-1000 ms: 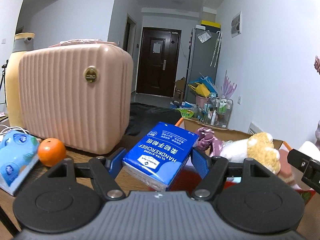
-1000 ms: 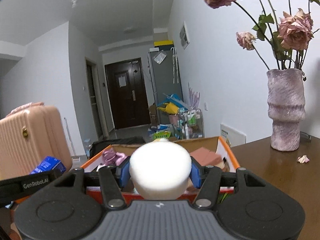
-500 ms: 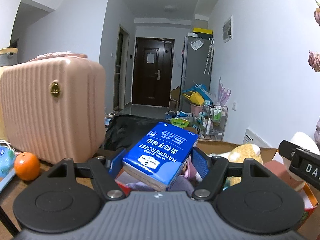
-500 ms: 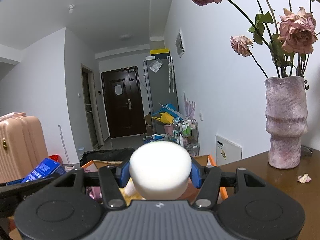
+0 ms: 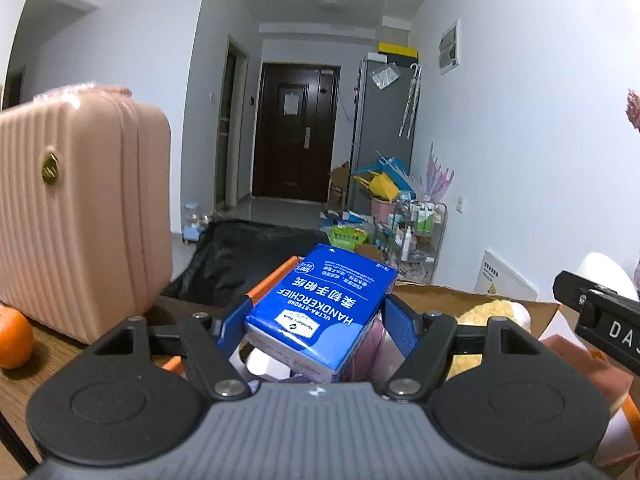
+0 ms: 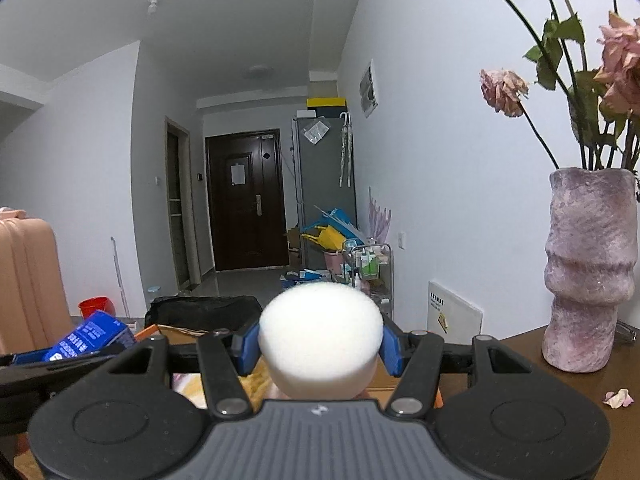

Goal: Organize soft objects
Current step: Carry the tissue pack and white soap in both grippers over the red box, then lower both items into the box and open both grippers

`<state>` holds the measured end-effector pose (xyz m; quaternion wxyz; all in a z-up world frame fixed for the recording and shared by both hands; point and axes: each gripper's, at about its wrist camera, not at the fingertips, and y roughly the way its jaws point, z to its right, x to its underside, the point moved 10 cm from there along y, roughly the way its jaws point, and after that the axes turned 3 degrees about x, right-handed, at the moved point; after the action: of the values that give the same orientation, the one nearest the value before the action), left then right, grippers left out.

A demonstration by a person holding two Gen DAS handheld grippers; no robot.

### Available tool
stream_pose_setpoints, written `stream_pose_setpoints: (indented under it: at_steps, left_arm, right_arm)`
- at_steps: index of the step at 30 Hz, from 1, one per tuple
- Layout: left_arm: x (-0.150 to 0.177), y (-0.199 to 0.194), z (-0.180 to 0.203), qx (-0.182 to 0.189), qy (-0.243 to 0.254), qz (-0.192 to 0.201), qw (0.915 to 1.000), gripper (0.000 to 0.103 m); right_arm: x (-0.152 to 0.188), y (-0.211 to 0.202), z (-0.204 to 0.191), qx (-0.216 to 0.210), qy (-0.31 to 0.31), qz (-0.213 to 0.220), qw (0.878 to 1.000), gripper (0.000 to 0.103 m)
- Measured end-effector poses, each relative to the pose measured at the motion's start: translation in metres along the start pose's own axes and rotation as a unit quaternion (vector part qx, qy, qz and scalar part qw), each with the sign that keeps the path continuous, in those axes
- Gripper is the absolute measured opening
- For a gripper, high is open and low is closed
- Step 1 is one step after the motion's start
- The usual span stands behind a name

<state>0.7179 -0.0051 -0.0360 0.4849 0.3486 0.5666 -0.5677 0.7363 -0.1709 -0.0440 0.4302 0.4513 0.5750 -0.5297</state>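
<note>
Above the cardboard box (image 5: 472,298), left gripper (image 5: 316,320) grips the blue handkerchief pack (image 5: 320,308); right gripper (image 6: 318,346) clamps a white sponge (image 6: 320,344). Only the left view shows the orange (image 5: 14,338) beside the pink suitcase (image 5: 80,216); only the right shows the vase (image 6: 590,272).

A lived-in home: entrance door (image 5: 297,132), fridge (image 5: 382,128), pink suitcase (image 5: 80,216), vase of roses (image 6: 590,272).

suitcase (image 5: 80,216) left — box (image 5: 480,300) right
</note>
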Motion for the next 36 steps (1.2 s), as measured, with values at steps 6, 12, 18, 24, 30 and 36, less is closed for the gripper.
stream_pose_setpoints:
  at_steps: [6, 12, 18, 24, 30, 36]
  left_arm:
    - [-0.001, 0.018, -0.009, -0.006, -0.004, -0.006, 1.0, 0.072]
    - [0.003, 0.023, -0.005, -0.006, 0.007, -0.005, 0.9999, 0.072]
    - [0.005, 0.018, -0.001, -0.009, 0.018, 0.002, 0.9998, 0.077]
    - [0.002, 0.008, -0.001, -0.019, 0.013, 0.024, 0.9994, 0.103]
    - [0.003, 0.006, 0.001, -0.018, 0.01, 0.022, 0.9995, 0.103]
    - [0.003, 0.005, 0.001, -0.019, 0.017, 0.026, 0.9993, 0.103]
  right_arm:
    - [0.002, 0.016, 0.005, -0.004, 0.015, -0.023, 1.0, 0.057]
    - [0.008, 0.028, 0.007, -0.002, 0.012, -0.039, 0.999, 0.057]
    - [0.008, 0.03, 0.01, -0.002, 0.017, -0.044, 0.999, 0.058]
    - [0.011, 0.029, 0.018, 0.005, 0.037, -0.045, 0.998, 0.089]
    - [0.012, 0.028, 0.024, 0.012, 0.057, -0.04, 0.998, 0.103]
    - [0.011, 0.027, 0.025, 0.012, 0.058, -0.035, 0.998, 0.103]
